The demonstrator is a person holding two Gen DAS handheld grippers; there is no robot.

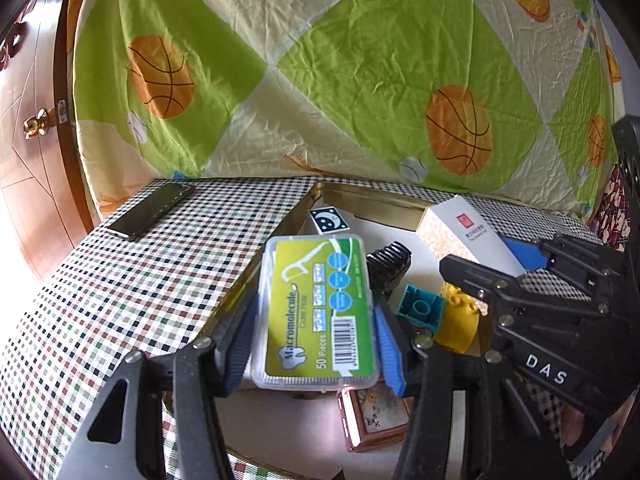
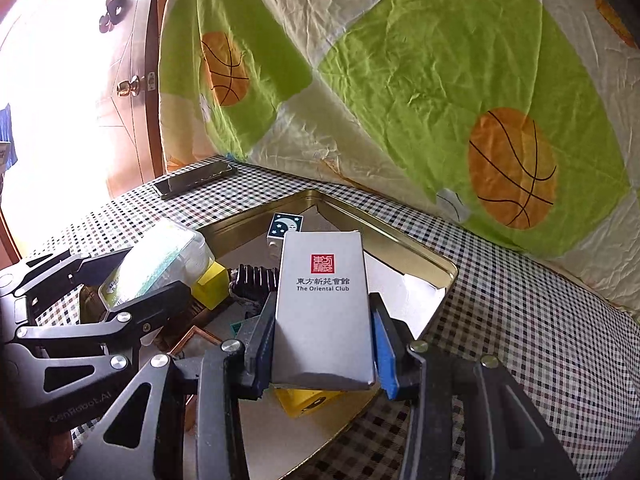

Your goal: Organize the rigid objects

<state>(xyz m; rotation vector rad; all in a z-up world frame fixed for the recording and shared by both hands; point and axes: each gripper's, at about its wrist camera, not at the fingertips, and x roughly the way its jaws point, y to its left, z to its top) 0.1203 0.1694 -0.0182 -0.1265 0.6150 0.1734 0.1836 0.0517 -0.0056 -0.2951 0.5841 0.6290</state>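
Left wrist view: my left gripper (image 1: 316, 316) clamps the clear floss-pick case (image 1: 318, 312) above the gold tray's (image 2: 400, 236) left edge. My right gripper (image 2: 322, 344) clamps the grey Oriental Club box (image 2: 324, 308) over the tray's middle. I judge this the placing step; next, each needs a bare spot among the toy bricks (image 1: 422, 310) before I let go.
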